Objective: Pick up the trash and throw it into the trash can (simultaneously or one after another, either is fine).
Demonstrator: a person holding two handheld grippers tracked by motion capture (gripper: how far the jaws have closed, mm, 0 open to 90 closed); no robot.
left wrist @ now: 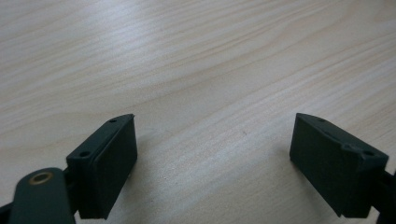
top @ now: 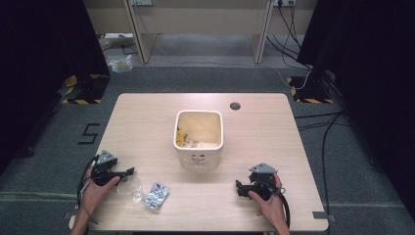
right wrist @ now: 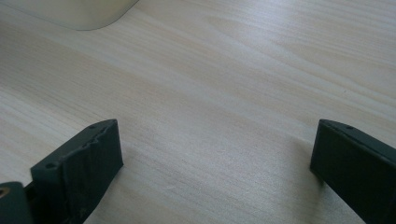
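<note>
On the pale wood-grain tabletop (top: 147, 122), at about seven o'clock from the centre, I have the left tongs (top: 128, 171) resting low, their black jaws spread wide over bare laminate; in the left gripper view (left wrist: 212, 163) the flat matte pads stand well apart with nothing between them. Just beside them, toward five o'clock, sits a clear plastic cup (top: 130, 188), thin-walled and glassy, apparently lying on its side, and touching or nearly touching it, a crinkled silvery foil packet (top: 155, 195), flat and roughly rectangular. My right tongs (top: 238, 187) lie at about five o'clock on the tabletop, likewise released: the right gripper view (right wrist: 215, 168) shows blocky black pads far apart over fine streaked grain, the left pad's edge looking worn.

At the centre stands a cream bin (top: 199, 147), square with rounded corners and smooth walls, holding yellow and whitish scraps. A small round dark grommet (top: 235, 105) sits at one o'clock near the far edge.

Around the tabletop is grey carpet-like floor (top: 205, 78), black curtains at both sides, loose cables at the right, and yellow-black hazard tape (top: 80, 101) at stand feet.
</note>
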